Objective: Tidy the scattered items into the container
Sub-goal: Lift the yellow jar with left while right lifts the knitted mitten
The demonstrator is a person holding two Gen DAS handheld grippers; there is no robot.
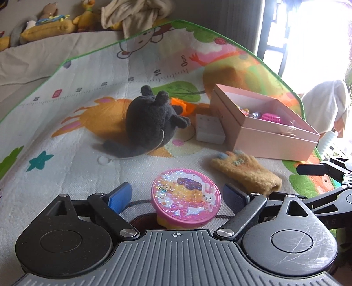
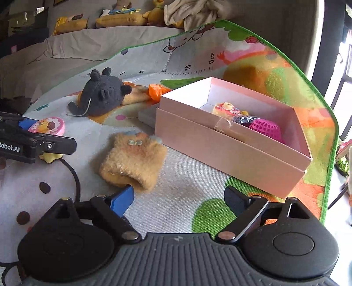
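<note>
A round pink toy with a glittery lid (image 1: 186,193) stands on the play mat between the fingers of my left gripper (image 1: 177,191). The blue pads stand apart from it on both sides, so the gripper is open. A fuzzy tan glove (image 1: 246,173) lies just to its right. In the right wrist view my right gripper (image 2: 179,195) is open over bare mat, with the glove (image 2: 134,162) just ahead of its left finger. The open pink box (image 2: 231,149) sits ahead to the right, holding a pink mesh basket (image 2: 266,128) and small toys. A grey plush mouse (image 1: 151,123) lies further back.
An orange object (image 1: 182,105) and a small white box (image 1: 209,128) lie between the plush mouse and the pink box. The colourful mat's green edge (image 2: 327,123) runs close on the right. Stuffed toys and a cloth (image 1: 132,15) line the back.
</note>
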